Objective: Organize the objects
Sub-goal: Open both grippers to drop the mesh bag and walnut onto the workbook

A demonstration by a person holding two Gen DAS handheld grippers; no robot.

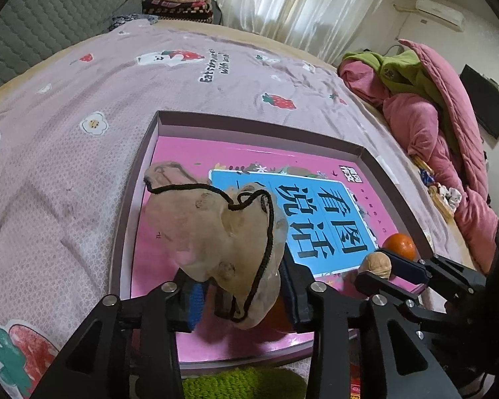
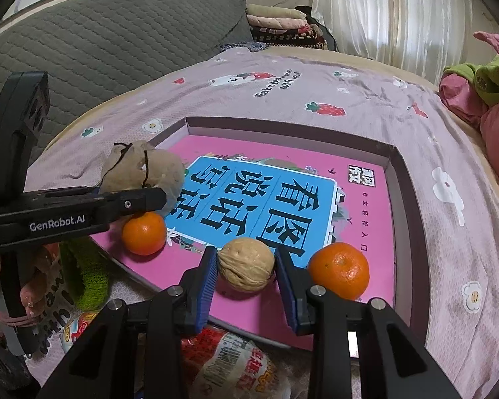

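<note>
On the bed (image 2: 316, 79), a shallow box (image 2: 412, 219) holds a pink book (image 2: 359, 219). Right claw (image 2: 246, 266) grips a walnut (image 2: 246, 264); left claw (image 1: 239, 296) is loosened around a pouch (image 1: 216, 229).

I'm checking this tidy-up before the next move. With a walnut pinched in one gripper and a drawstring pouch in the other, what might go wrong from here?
1. The walnut is round and hard; the right gripper pinches it only at its sides, so it may pop out and roll across the box.
2. The pouch lies loose between the left gripper jaws; its black cord might snag a finger.
3. Oranges beside both grippers could get nudged.
</note>
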